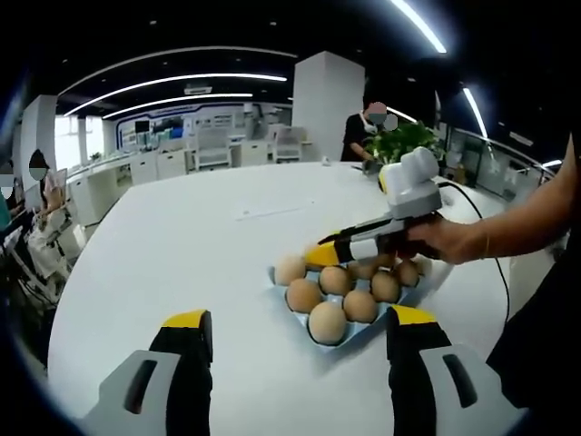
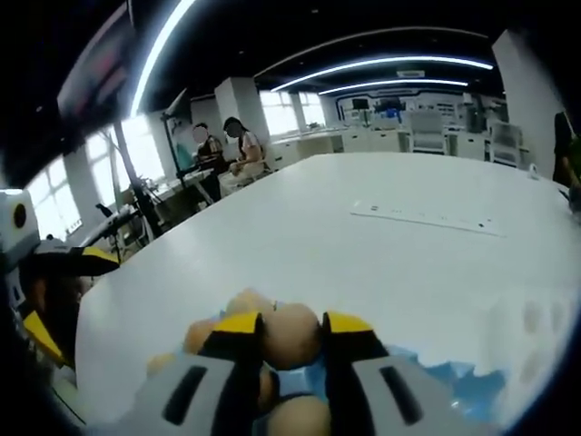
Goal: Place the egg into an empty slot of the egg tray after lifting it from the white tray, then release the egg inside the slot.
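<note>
- Holding an egg (image 2: 290, 334) between its yellow-tipped jaws, the right tool (image 2: 292, 338) is seen over the egg tray (image 2: 454, 381) in the right gripper view; the jaws are closed on the egg's two sides, with more eggs directly beneath and around it.
- Left tool (image 1: 300, 331): jaws are spread wide apart with nothing between them, held above the white bench (image 1: 200, 245), near the egg tray (image 1: 313, 334) but clear of it.
- Egg tray, left gripper view: a pale blue tray standing on the bench, stocked with several brown eggs (image 1: 360, 305); the right tool (image 1: 329, 252) is reached in over its far edge by a hand (image 1: 445, 241).
- White tray: cannot be identified in either view.
- Step in hand, as judged: lowering the held egg into an empty slot. Which slot is empty cannot be told from these views, as the jaws and neighbouring eggs hide the cups.
- Method advised: the egg is to be lowered straight down, kept centred over one cup, so that neighbouring shells are not struck by egg or jaw tips.
- Grip is to be kept light and even; a squeeze risks cracking the shell.
- Release is to be made only once the egg is felt seated; the jaws are then to be parted just enough and drawn upward, not sideways.
- Background: a sheet of paper (image 2: 427, 218) is noted on the bench, and a potted plant (image 1: 404, 138) at its far side.
</note>
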Demonstrator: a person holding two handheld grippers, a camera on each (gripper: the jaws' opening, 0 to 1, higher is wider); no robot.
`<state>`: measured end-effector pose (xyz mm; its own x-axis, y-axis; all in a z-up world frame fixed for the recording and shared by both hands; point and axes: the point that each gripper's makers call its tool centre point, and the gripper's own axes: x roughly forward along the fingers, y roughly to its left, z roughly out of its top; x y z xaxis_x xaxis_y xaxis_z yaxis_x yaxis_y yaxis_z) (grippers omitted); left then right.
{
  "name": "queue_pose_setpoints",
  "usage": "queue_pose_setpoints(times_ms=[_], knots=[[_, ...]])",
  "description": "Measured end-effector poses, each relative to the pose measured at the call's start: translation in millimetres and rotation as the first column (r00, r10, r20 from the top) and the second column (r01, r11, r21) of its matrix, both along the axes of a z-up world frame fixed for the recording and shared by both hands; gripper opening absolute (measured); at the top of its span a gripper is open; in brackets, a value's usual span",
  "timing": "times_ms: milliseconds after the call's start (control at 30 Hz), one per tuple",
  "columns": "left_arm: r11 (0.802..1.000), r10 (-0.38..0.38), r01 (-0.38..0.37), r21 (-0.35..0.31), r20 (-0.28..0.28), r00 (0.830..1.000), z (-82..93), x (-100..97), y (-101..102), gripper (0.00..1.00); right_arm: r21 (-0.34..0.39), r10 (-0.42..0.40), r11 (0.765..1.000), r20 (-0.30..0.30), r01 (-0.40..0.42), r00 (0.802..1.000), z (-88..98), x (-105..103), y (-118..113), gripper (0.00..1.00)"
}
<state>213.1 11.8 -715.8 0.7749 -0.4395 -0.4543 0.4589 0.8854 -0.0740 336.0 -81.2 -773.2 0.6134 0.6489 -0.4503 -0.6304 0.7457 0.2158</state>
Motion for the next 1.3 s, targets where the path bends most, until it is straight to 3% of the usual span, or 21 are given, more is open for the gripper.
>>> queue_pose_setpoints(times_ms=[433, 500, 600, 933, 1000, 1033, 1133, 1200, 1300], knots=[[1.0, -0.018, 0.018, 0.001, 0.009, 1.0, 2.7, 1.7, -5.6, 0.8, 0.006, -0.005, 1.0, -0.003, 0.005, 1.0, 7.2, -8.1, -15.6, 0.26], [1.0, -0.018, 0.018, -0.002, 0.009, 1.0, 2.9, 1.7, -5.8, 0.8, 0.021, -0.029, 0.999, 0.026, 0.029, 0.999, 15.6, -5.5, -22.5, 0.26], [1.0, -0.02, 0.02, -0.001, 0.009, 1.0, 3.2, 0.9, -7.2, 0.8, 0.013, -0.078, 0.997, 0.067, 0.077, 0.995, 23.3, -0.4, -41.4, 0.26], [0.999, -0.036, 0.036, 0.002, 0.013, 0.999, 5.2, 2.1, -13.3, 0.8, -0.003, -0.228, 0.973, 0.102, 0.23, 0.968, 27.6, 9.7, -112.6, 0.26], [0.999, -0.034, 0.034, 0.002, 0.013, 0.999, 5.5, 1.7, -13.2, 0.8, -0.017, -0.303, 0.951, 0.128, 0.307, 0.944, 27.7, 11.9, -146.0, 0.26], [0.999, -0.032, 0.032, 0.002, 0.013, 0.999, 5.4, 1.6, -12.8, 0.8, -0.02, -0.307, 0.95, 0.129, 0.312, 0.943, 27.2, 11.9, -150.3, 0.26], [1.0, -0.028, 0.027, 0.006, 0.011, 1.0, 4.3, 0.8, -11.4, 0.8, -0.018, -0.399, 0.913, 0.161, 0.407, 0.903, 29.5, 15.7, -187.4, 0.26], [1.0, -0.026, 0.026, 0.009, 0.009, 1.0, 4.0, 0.1, -11.4, 0.8, -0.026, -0.485, 0.866, 0.195, 0.499, 0.852, 32.9, 15.9, -229.1, 0.27], [1.0, -0.027, 0.027, 0.01, 0.01, 1.0, 4.1, -0.2, -14.1, 0.8, -0.057, -0.537, 0.829, 0.201, 0.557, 0.819, 29.0, 15.1, -263.1, 0.28]])
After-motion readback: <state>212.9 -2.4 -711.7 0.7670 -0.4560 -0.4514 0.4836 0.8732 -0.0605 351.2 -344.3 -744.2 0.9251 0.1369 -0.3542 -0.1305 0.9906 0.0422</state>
